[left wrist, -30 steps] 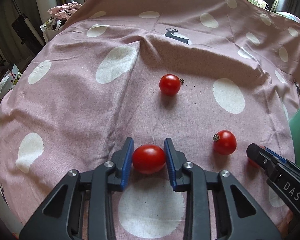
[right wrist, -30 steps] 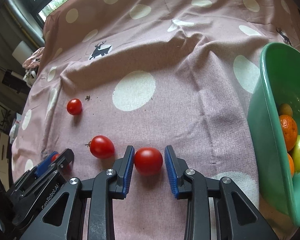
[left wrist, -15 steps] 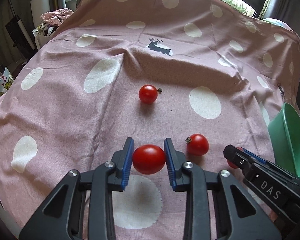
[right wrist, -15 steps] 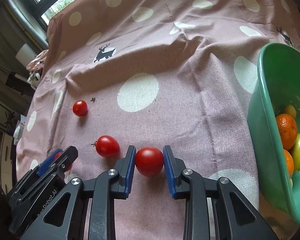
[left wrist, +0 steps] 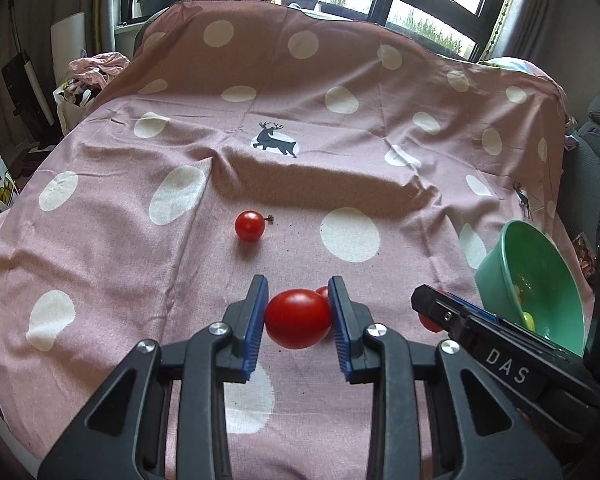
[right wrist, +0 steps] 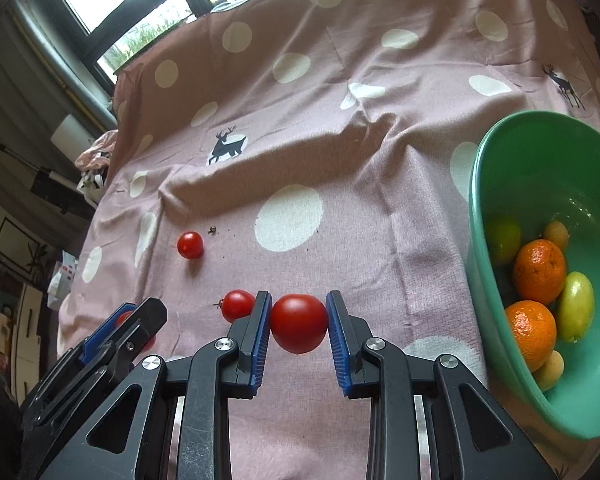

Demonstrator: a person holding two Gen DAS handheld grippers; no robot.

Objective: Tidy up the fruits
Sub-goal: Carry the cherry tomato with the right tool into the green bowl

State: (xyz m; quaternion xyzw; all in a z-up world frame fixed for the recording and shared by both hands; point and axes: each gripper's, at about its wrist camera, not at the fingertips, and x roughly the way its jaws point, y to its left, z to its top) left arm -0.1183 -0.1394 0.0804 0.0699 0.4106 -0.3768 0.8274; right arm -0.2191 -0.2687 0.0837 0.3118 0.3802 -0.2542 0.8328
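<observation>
Pink dotted cloth (left wrist: 140, 280) covered tabletop. Green bowl (right wrist: 500, 152) at right held oranges and yellow fruit. Left gripper (left wrist: 298, 316) and right gripper (right wrist: 299, 322) each pinched tomato, both lifted off cloth since a second ago: ready to carry to bowl. Two tomatoes (right wrist: 190, 245) remained.

Wide open pink polka-dot cloth (left wrist: 300, 184) ahead, only a far tomato (left wrist: 249, 225) sitting alone out there. A stemmed tomato (right wrist: 238, 304) sits just beside the right gripper (right wrist: 299, 320). The left gripper (left wrist: 298, 318) crowds in close alongside. To the right, the green bowl (right wrist: 500, 152) blocks, tilted, fruit-filled
</observation>
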